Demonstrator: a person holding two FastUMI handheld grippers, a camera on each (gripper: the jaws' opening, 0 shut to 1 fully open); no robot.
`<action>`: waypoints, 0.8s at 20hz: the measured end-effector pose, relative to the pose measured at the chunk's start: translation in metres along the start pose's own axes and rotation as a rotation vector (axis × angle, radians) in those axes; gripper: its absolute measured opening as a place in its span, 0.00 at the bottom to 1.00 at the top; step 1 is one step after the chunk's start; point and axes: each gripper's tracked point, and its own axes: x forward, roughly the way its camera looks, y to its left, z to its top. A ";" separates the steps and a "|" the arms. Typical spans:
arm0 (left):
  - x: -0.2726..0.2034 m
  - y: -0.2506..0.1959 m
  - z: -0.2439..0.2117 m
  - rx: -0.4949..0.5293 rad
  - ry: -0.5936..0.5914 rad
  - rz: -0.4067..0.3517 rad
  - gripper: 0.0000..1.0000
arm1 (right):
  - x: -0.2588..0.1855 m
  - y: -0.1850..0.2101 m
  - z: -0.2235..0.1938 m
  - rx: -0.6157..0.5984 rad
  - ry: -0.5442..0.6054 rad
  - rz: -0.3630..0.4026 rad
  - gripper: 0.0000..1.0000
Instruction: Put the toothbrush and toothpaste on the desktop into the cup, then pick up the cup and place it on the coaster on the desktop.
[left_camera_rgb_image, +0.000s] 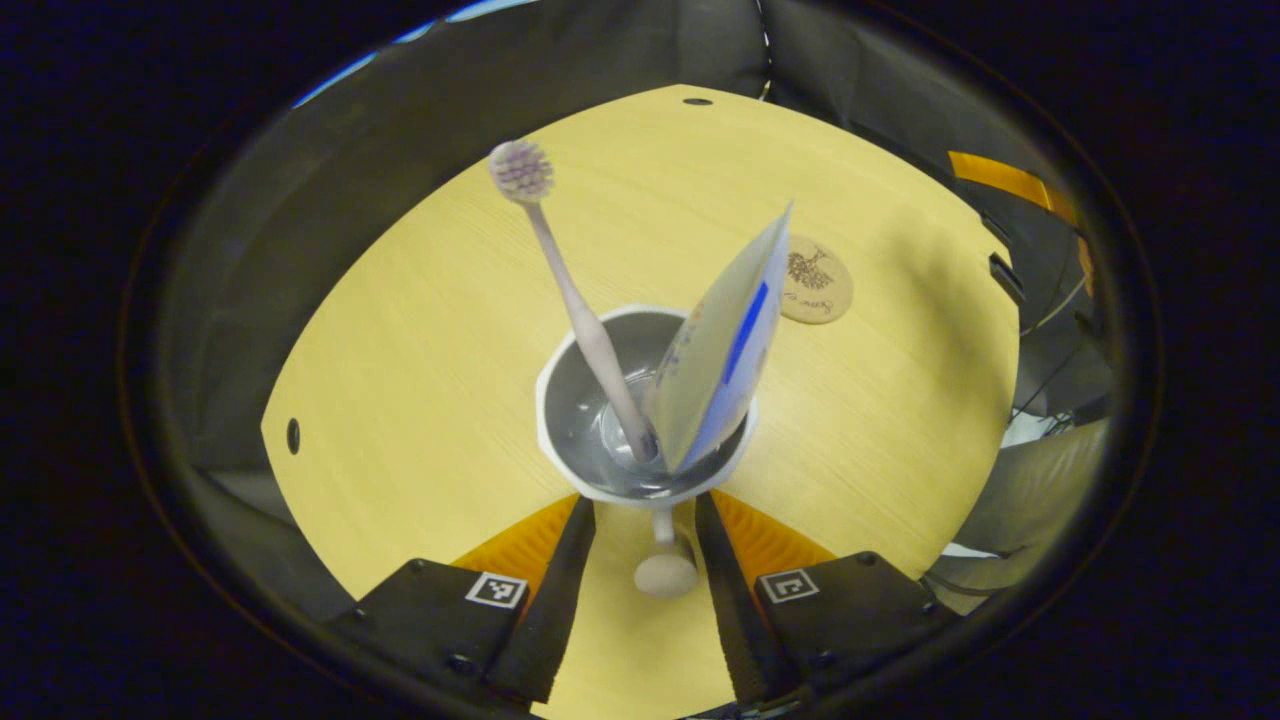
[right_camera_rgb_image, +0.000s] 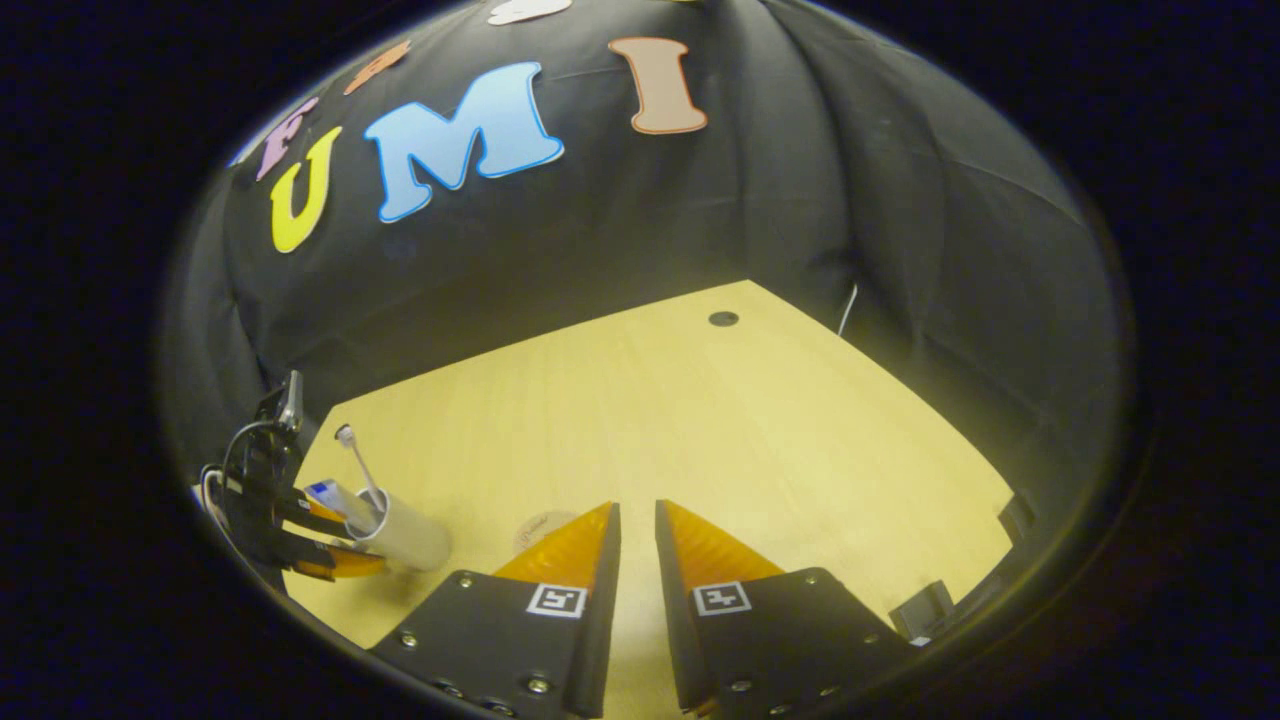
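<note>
The cup (left_camera_rgb_image: 640, 420) is gripped at its near rim by the left claw (left_camera_rgb_image: 645, 510), toothbrush (left_camera_rgb_image: 580, 310) and toothpaste (left_camera_rgb_image: 722, 355) leaned inside. The coaster (left_camera_rgb_image: 817, 279) is seen beyond, bare table (left_camera_rgb_image: 420, 330) all round. The right claw (right_camera_rgb_image: 637, 530) is held barely parted, nothing in it.

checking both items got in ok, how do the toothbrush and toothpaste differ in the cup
The toothbrush is a thin pale stick that leans left, bristle head up; the toothpaste is a wide flat tube with a blue stripe, tilted right. Both stand in the cup and stick out above its rim.
</note>
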 end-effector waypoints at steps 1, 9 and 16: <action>0.004 -0.001 0.002 0.000 0.009 0.001 0.68 | 0.001 -0.003 -0.005 0.008 0.010 -0.007 0.25; 0.017 -0.010 -0.004 -0.028 0.051 -0.036 0.38 | 0.003 -0.019 -0.013 0.062 0.051 -0.029 0.25; 0.012 -0.009 0.005 -0.040 0.005 -0.024 0.32 | 0.002 -0.019 -0.014 0.067 0.062 -0.029 0.25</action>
